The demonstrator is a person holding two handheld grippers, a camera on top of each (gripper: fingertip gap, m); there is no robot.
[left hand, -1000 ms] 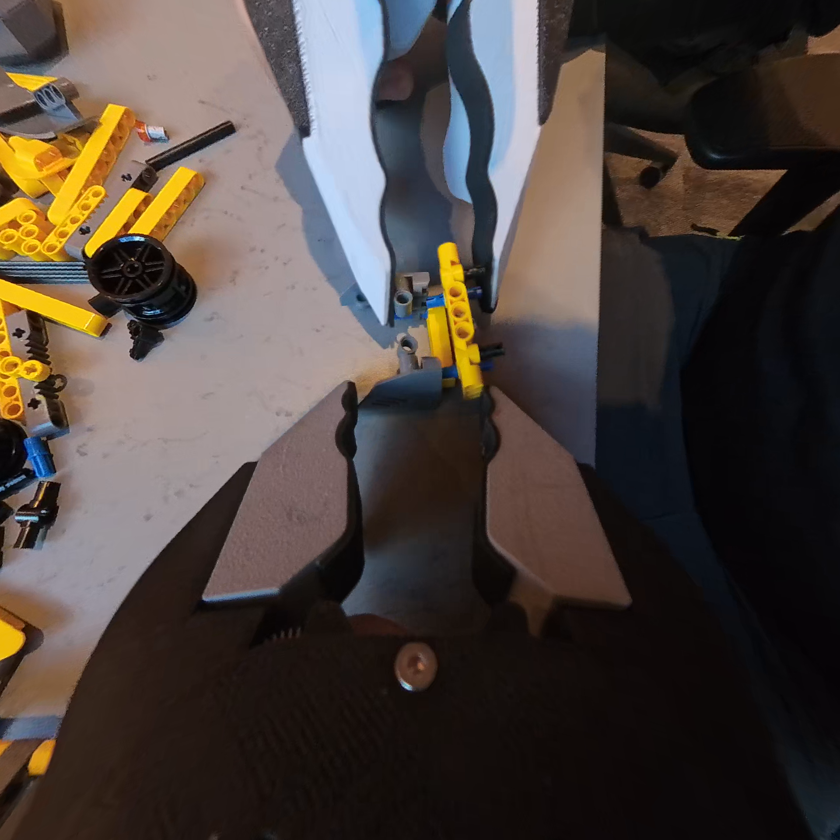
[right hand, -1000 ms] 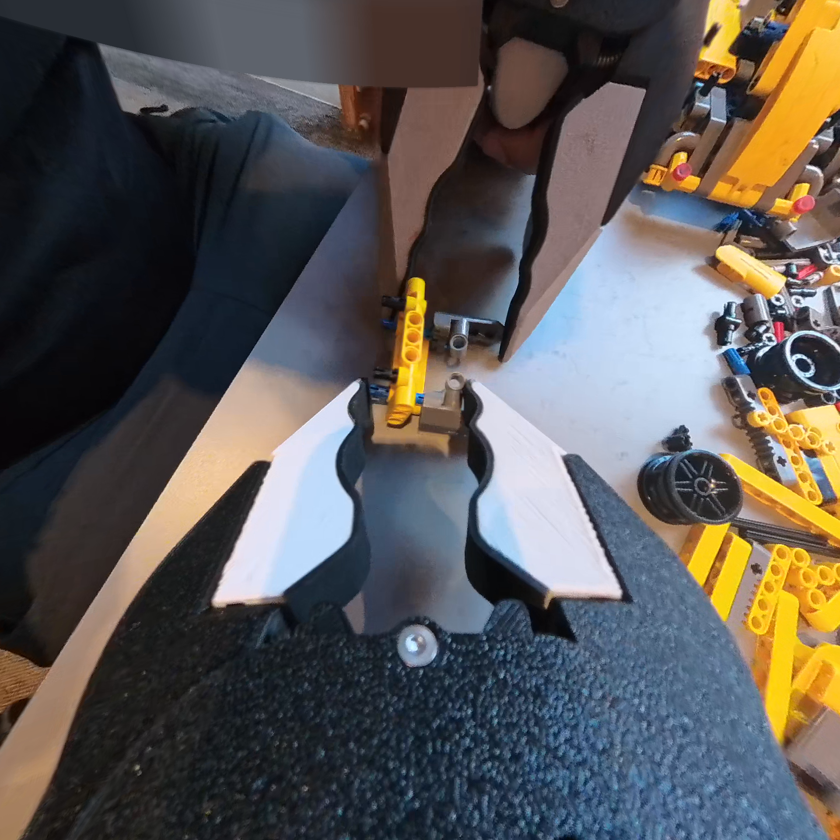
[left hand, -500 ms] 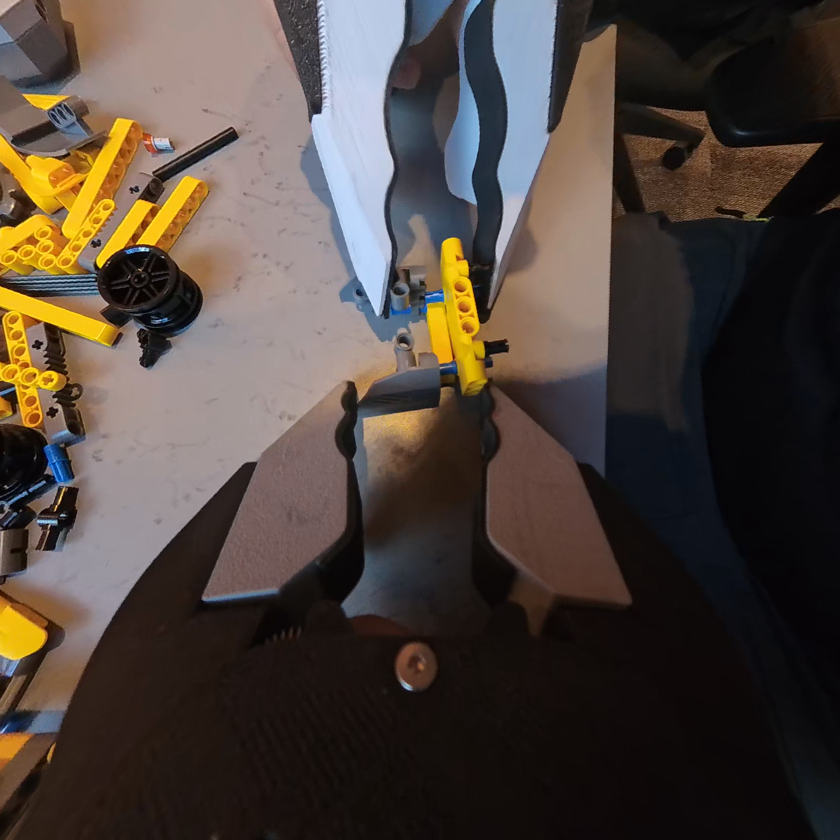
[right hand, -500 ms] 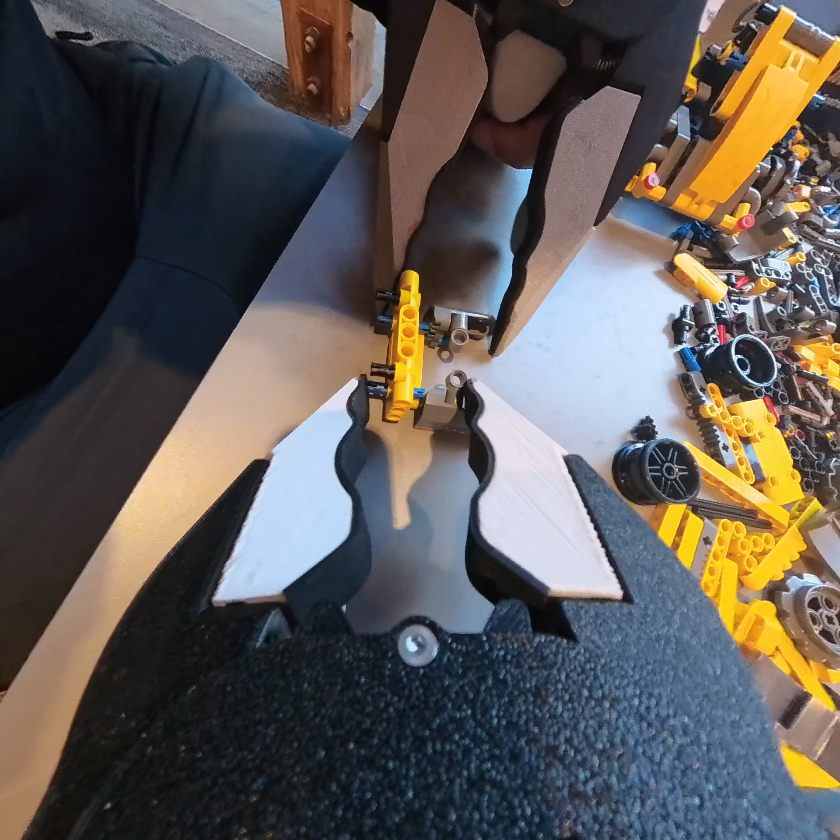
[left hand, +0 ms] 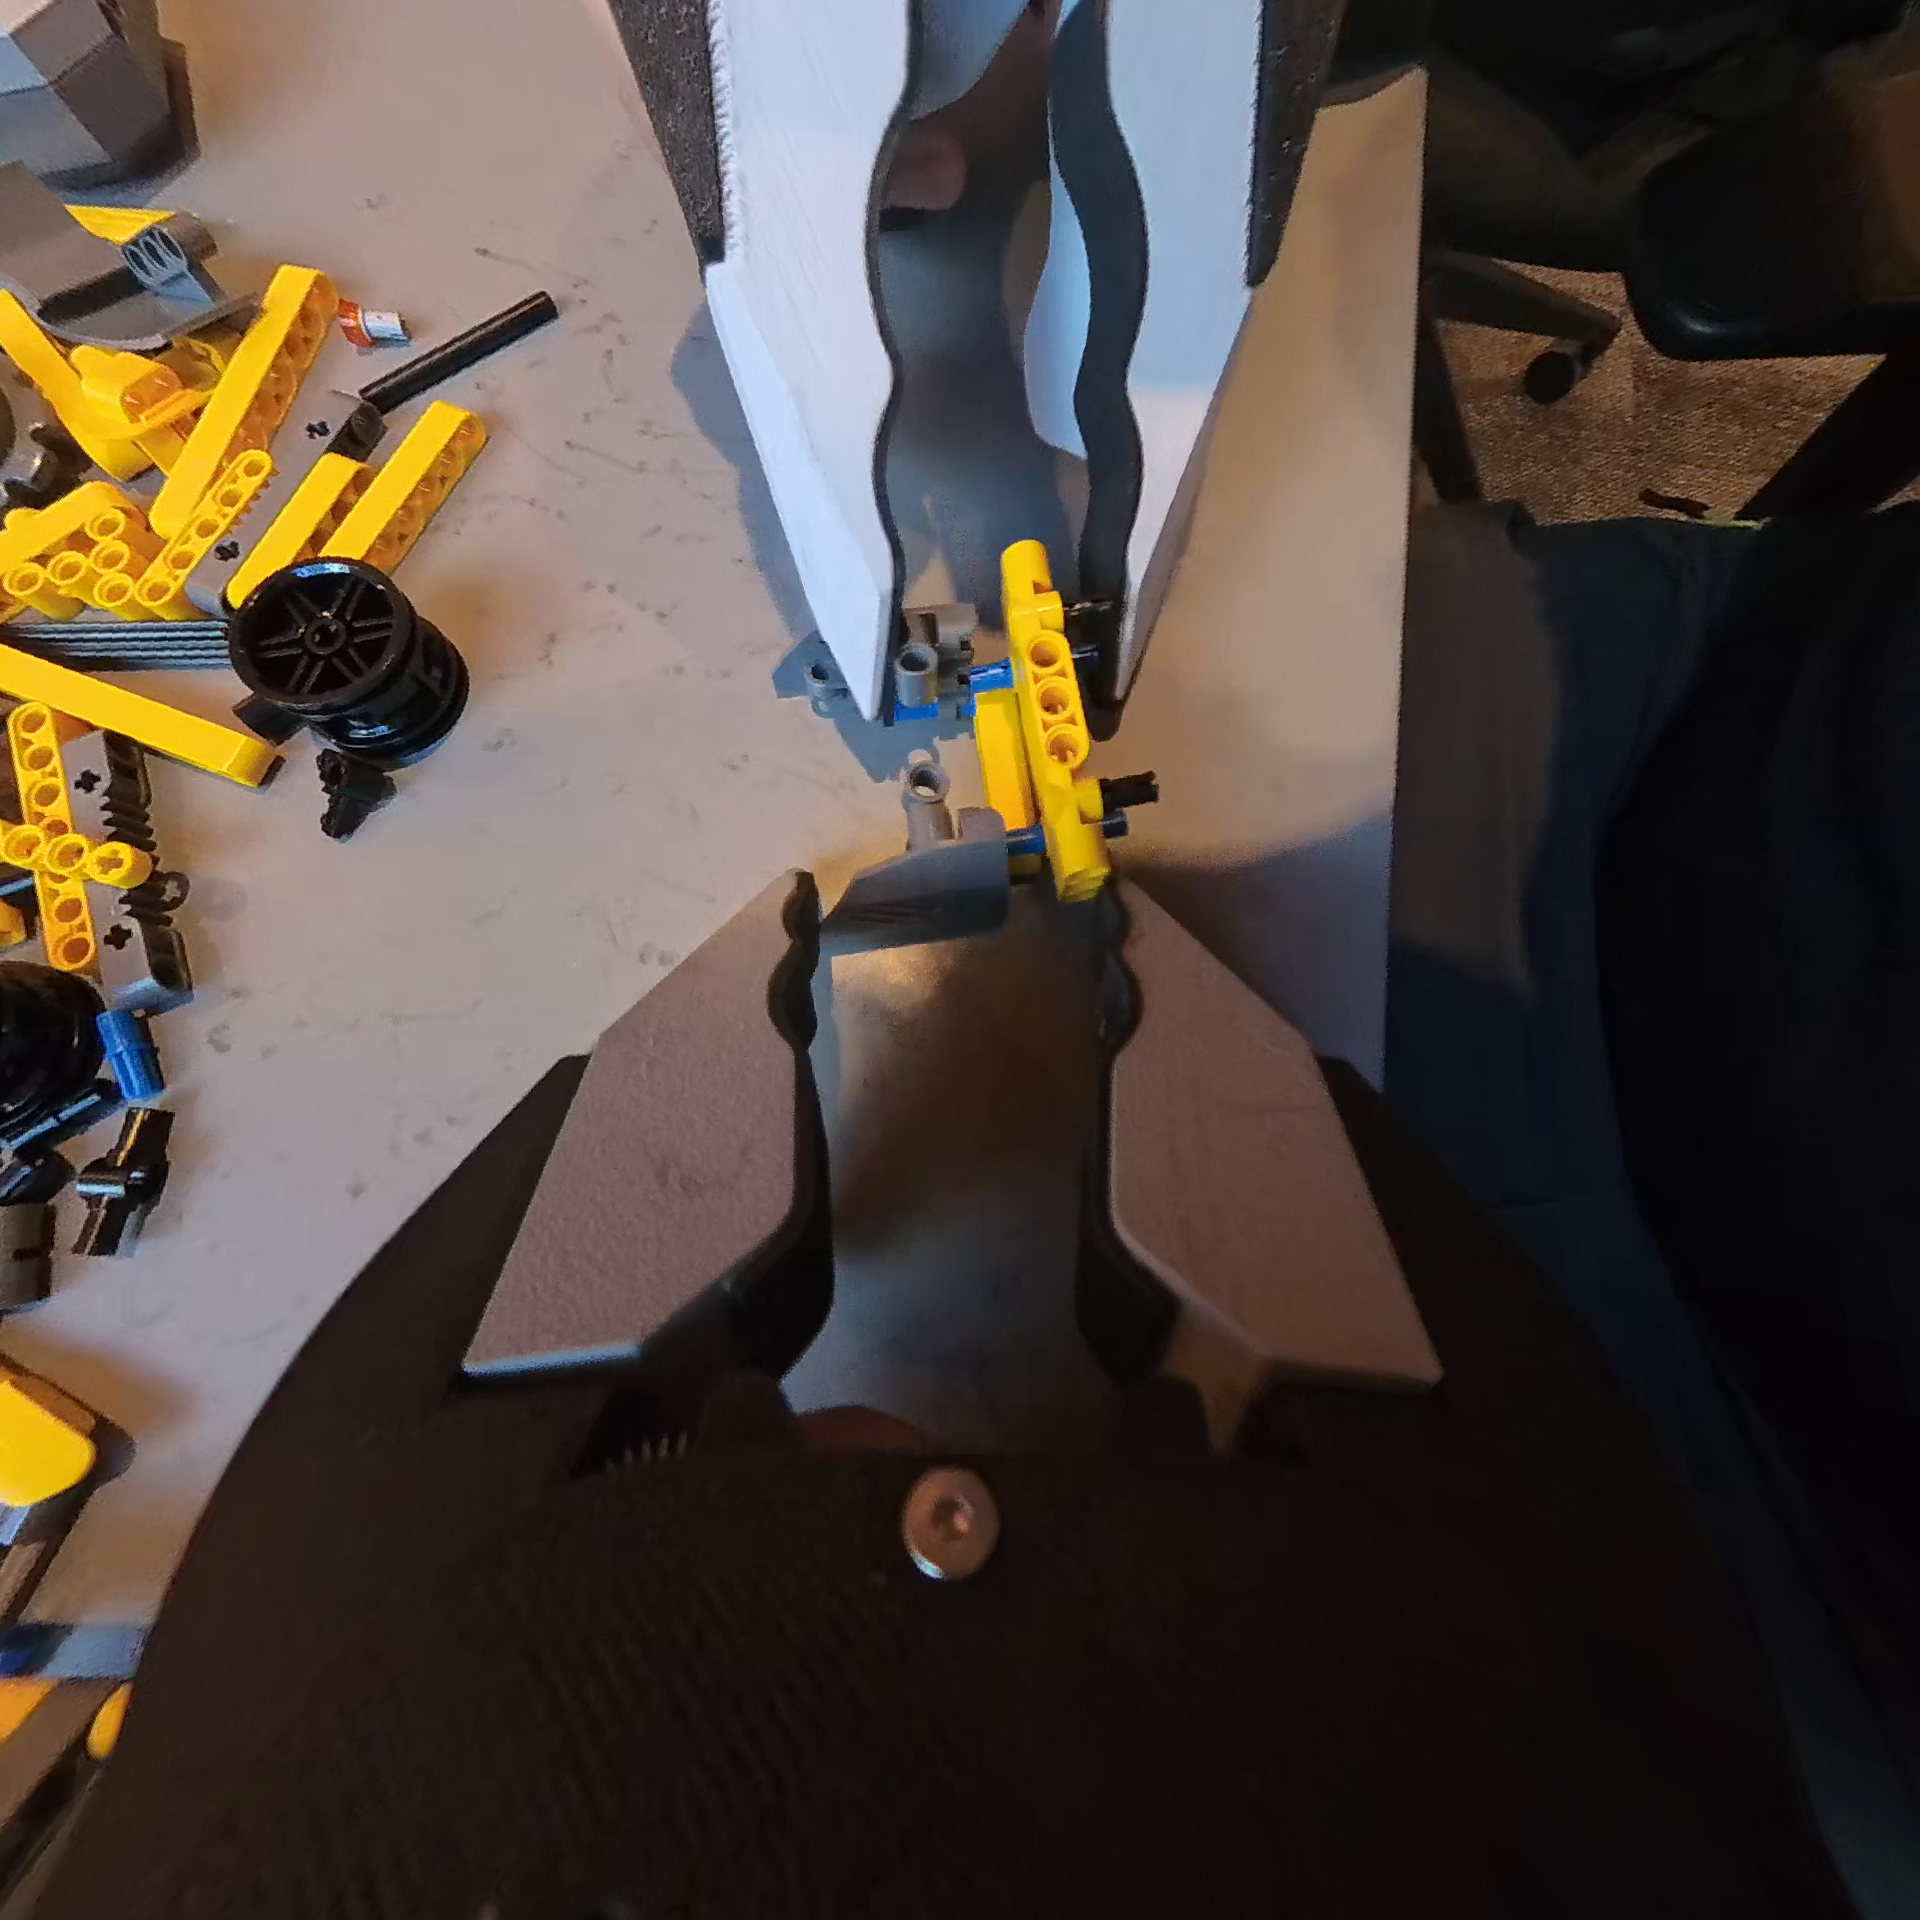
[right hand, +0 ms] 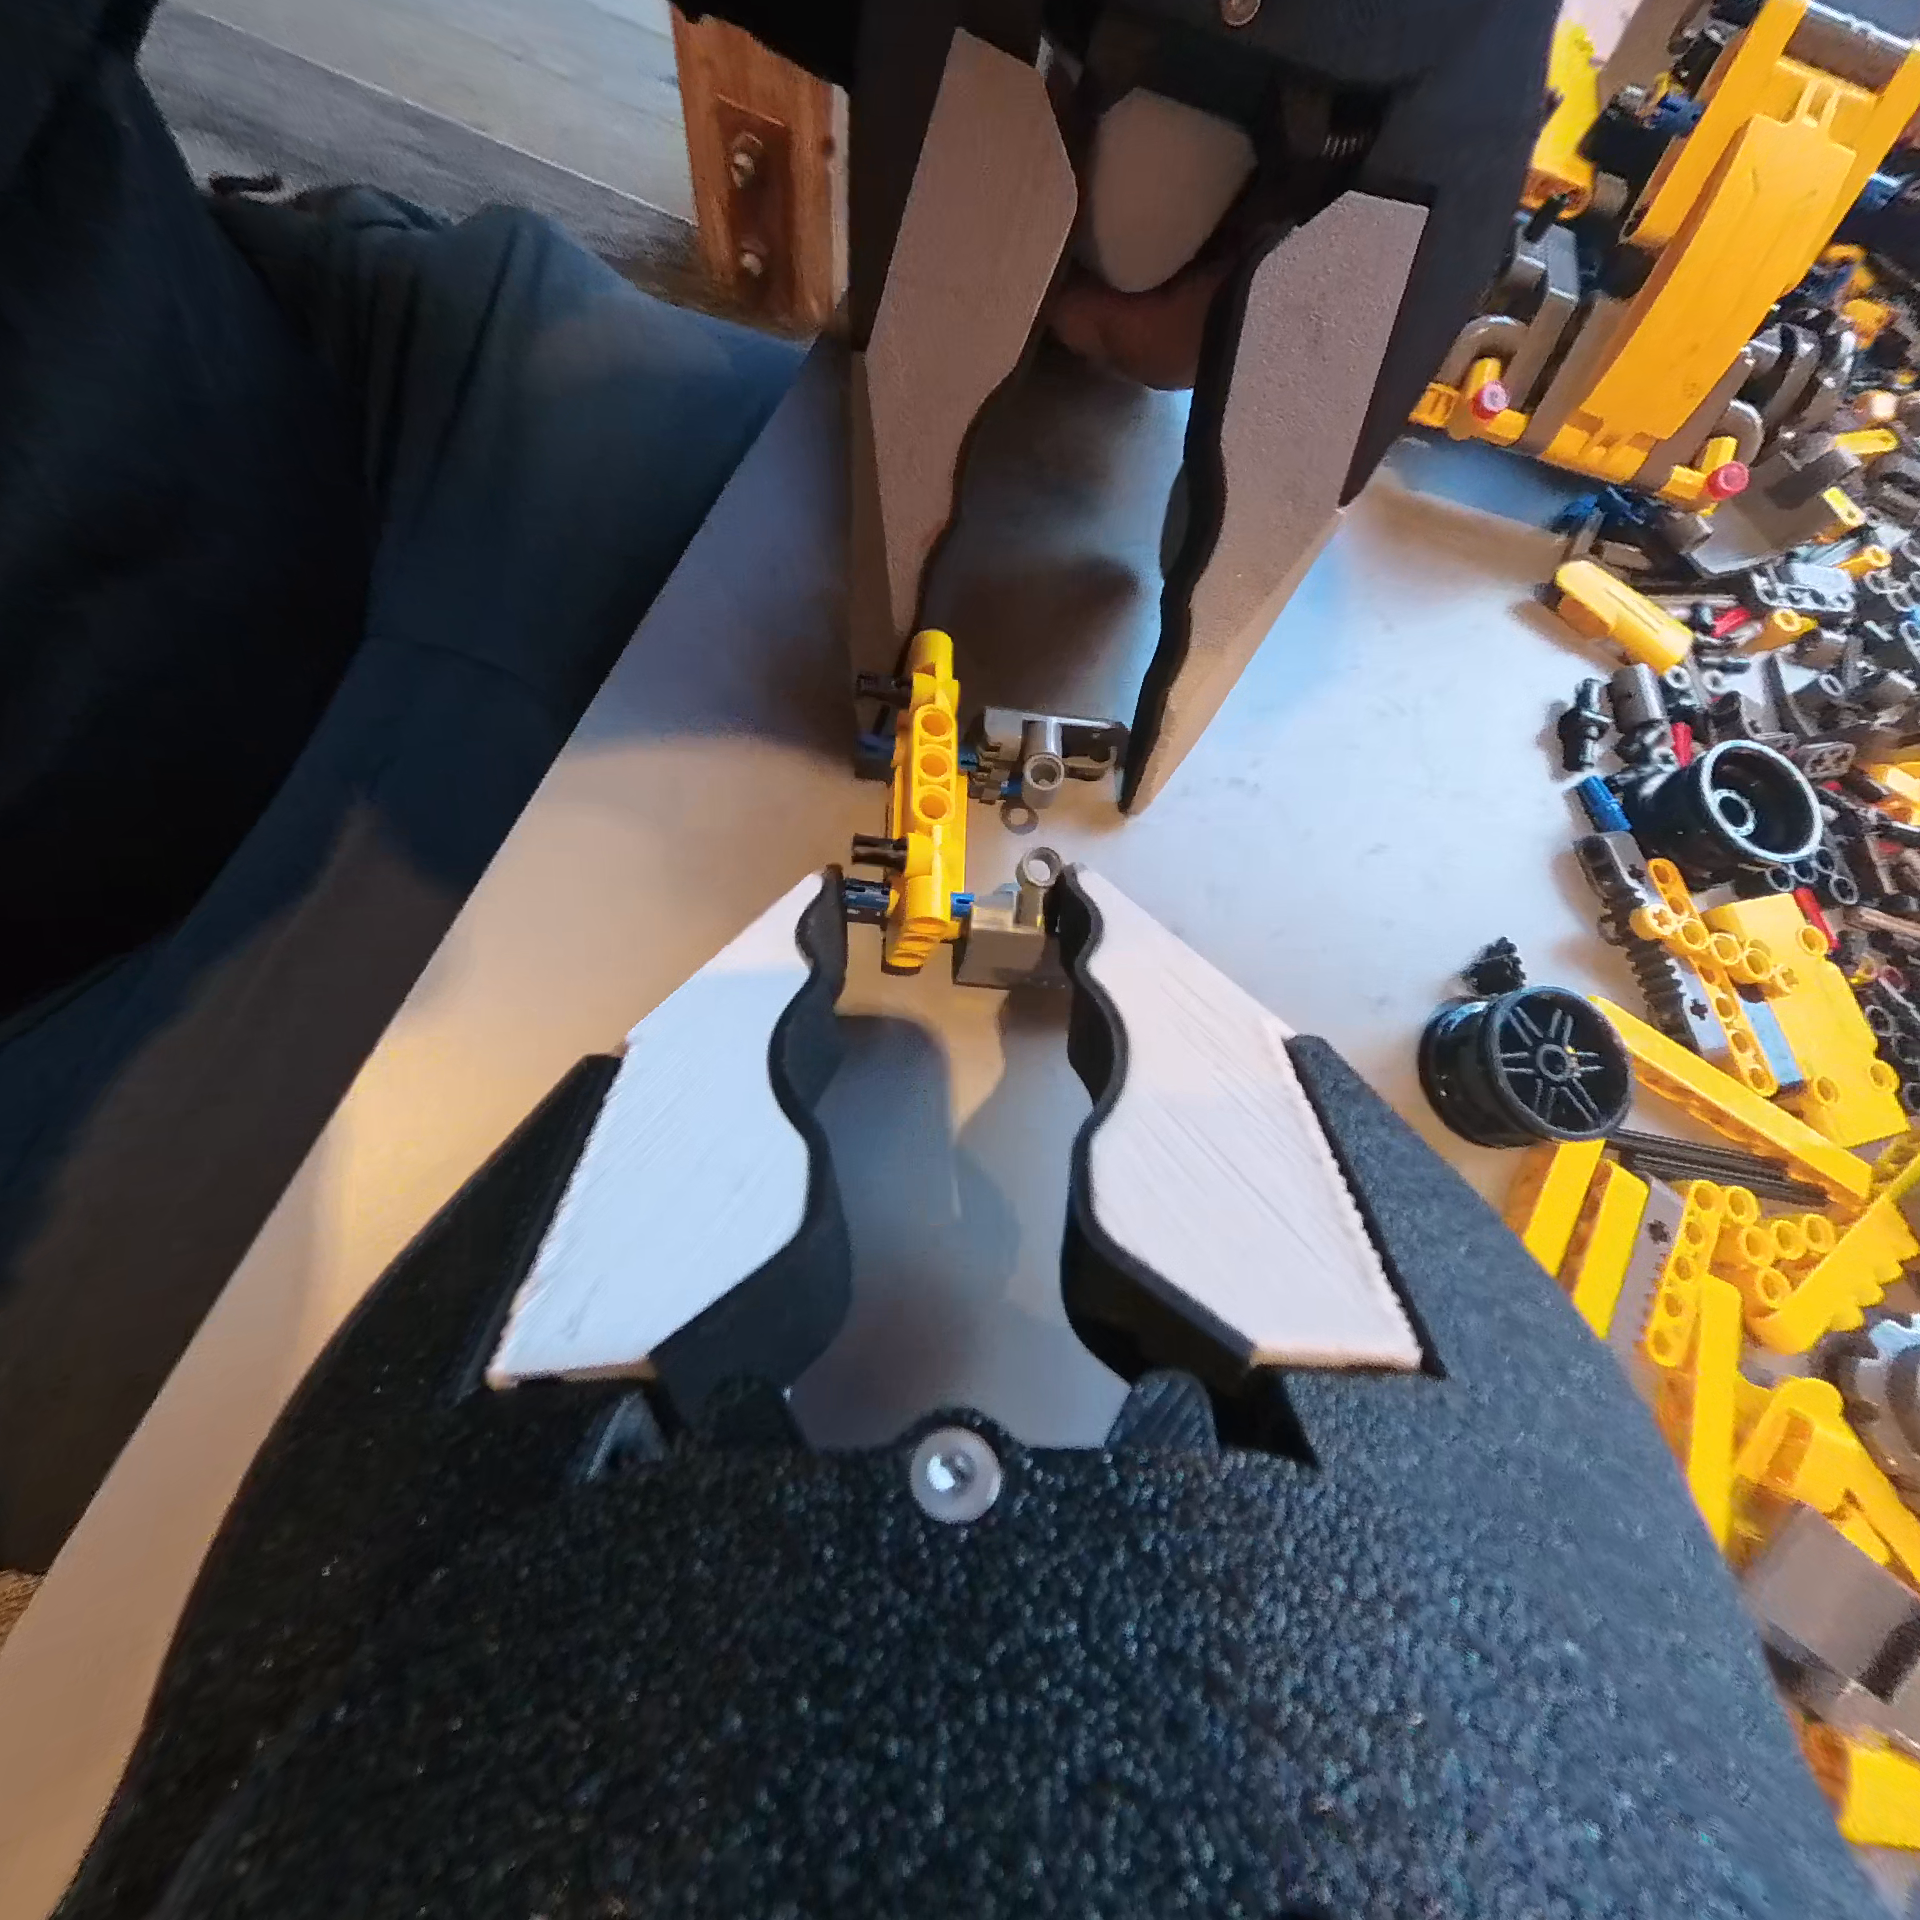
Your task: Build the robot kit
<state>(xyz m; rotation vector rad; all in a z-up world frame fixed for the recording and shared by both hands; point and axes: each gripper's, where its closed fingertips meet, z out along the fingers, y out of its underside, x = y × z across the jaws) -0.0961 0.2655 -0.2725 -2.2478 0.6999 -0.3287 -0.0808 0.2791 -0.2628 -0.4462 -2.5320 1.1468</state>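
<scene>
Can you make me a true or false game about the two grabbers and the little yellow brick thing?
1. Both grippers hold the yellow assembly between them. True: the left gripper grips one end, the right gripper the other.
2. The assembly is all red. False: it is yellow, grey and blue.
3. A black wheel lies among the loose parts. True.
4. The right gripper's fingers are black. False: they are white.

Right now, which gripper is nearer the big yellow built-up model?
Left. The left gripper comes in from beside the yellow model; the right gripper is farther, across the small assembly both grip.
</scene>
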